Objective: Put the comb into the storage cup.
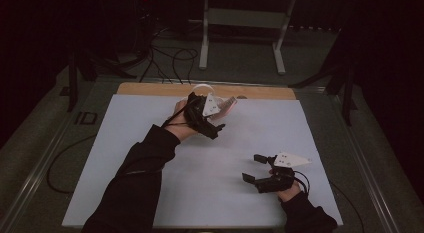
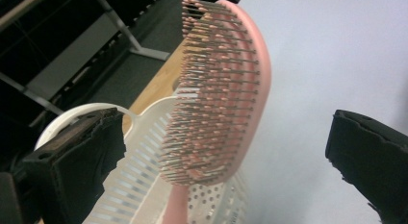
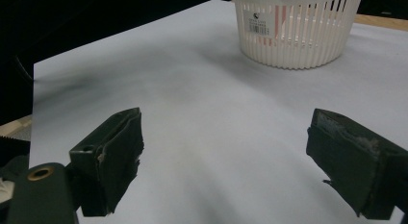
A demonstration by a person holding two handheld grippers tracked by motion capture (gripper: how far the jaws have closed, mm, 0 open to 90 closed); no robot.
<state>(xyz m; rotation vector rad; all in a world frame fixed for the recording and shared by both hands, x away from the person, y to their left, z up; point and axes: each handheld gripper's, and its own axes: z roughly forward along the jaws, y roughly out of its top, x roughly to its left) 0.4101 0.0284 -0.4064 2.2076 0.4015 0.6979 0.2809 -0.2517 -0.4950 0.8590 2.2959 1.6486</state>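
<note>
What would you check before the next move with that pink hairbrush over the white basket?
1. Left gripper jaws apart around the hairbrush: ok.
2. Hairbrush free of both jaws: cannot tell.
3. Handle end down in the basket: ok.
4. White comb already in the basket: ok.
5. Right gripper open and apart from the basket: ok.
6. Basket upright on the table: ok.

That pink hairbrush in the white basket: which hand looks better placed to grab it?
Left, probably. The left gripper hovers at the basket with the hairbrush between its open fingers. The right gripper sits open, well away.
</note>
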